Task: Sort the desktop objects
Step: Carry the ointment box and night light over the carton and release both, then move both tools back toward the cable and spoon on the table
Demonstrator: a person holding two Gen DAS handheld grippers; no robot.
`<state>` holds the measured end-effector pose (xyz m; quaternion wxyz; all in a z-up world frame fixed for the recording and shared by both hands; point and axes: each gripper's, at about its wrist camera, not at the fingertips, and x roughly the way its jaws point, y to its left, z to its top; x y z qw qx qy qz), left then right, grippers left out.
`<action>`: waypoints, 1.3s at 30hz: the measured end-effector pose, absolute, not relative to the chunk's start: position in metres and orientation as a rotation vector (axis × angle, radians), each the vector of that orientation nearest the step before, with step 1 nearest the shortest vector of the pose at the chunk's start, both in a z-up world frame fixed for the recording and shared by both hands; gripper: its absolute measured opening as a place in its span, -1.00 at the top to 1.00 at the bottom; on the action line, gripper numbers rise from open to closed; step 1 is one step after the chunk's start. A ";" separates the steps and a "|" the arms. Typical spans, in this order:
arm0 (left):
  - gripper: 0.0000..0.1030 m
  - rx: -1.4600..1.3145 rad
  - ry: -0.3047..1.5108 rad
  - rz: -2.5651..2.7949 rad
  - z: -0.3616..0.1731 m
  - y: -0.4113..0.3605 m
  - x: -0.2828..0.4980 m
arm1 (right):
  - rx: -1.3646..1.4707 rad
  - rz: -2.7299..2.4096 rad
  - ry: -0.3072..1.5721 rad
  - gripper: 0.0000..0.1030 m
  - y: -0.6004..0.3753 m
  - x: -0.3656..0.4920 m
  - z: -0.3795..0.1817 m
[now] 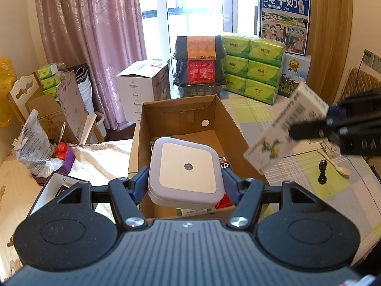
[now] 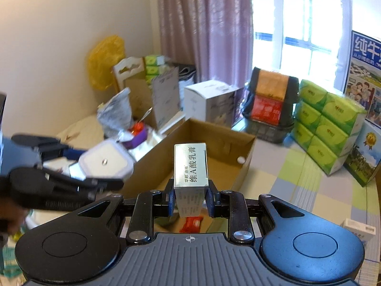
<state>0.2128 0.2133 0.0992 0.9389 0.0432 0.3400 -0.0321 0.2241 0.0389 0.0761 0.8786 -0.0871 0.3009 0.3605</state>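
Holding night light (image 1: 188,166) above cardboard box (image 1: 164,109), red packet (image 2: 191,224) inside

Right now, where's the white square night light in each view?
Left wrist: night light centre, clamped in the left tongs, above the cardboard box.
Right wrist: night light at left, in the left tongs.
Shared landmark: the cardboard box.

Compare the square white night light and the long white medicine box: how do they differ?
The square white night light is flat with rounded corners; the long white medicine box is narrow and printed. The left gripper holds the light, the right gripper the box. Both hang over the cardboard box.
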 end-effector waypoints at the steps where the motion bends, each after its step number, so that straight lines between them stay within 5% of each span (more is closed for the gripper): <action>1: -0.17 0.089 0.699 -0.067 0.097 0.214 0.218 | -0.174 0.746 0.628 0.56 0.041 0.231 0.076; 19: -0.24 -0.077 0.746 -0.033 0.056 0.253 0.261 | -0.153 0.733 0.725 0.55 0.077 0.290 0.015; 20: -0.24 -0.086 0.747 -0.028 0.055 0.255 0.259 | -0.126 0.759 0.718 0.42 0.077 0.293 0.013; 21: -0.24 -0.093 0.749 -0.020 0.053 0.257 0.256 | -0.098 0.776 0.710 -0.02 0.077 0.295 0.012; 22: -0.25 -0.097 0.750 -0.016 0.052 0.258 0.253 | -0.078 0.766 0.707 -0.19 0.075 0.298 0.013; 29: -0.32 -0.116 0.727 0.002 0.054 0.256 0.227 | -0.020 0.726 0.665 -0.26 0.038 0.285 0.026; 39: -0.81 -0.091 0.625 -0.013 0.079 0.206 0.179 | 0.012 0.598 0.635 -0.84 -0.055 0.211 0.020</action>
